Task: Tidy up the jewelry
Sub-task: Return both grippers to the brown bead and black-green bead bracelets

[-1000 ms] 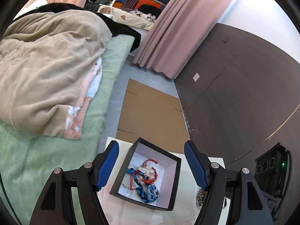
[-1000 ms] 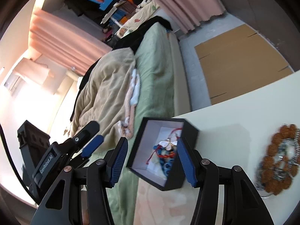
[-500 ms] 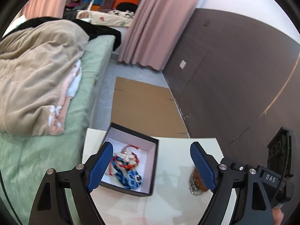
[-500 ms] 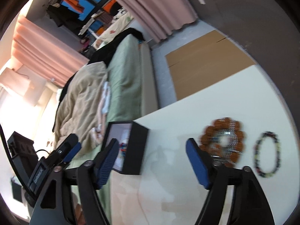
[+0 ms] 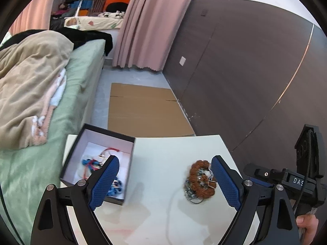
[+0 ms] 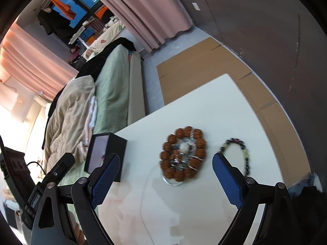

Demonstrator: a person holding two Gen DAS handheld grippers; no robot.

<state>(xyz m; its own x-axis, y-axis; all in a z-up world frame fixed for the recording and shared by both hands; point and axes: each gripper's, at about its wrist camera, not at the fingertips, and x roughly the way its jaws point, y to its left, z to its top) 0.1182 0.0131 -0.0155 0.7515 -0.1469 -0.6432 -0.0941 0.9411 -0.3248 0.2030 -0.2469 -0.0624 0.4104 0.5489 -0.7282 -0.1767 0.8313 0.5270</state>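
Two bracelets [image 6: 183, 155] [image 6: 237, 153] beside one box [image 6: 106, 153].

Both grippers have moved away from the black box [image 5: 98, 161] toward the middle of the white table [image 5: 163, 159]. The left gripper [image 5: 163, 181] and the right gripper [image 6: 165, 181] no longer frame the box; their jaws are opening with nothing between them. The brown bead bracelet [image 6: 184, 153] now lies ahead of both, and a dark bead bracelet [image 6: 237, 153] has come into view near the table's right edge.

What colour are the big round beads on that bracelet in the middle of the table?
Reddish brown. The big-bead bracelet shows best in the right wrist view.
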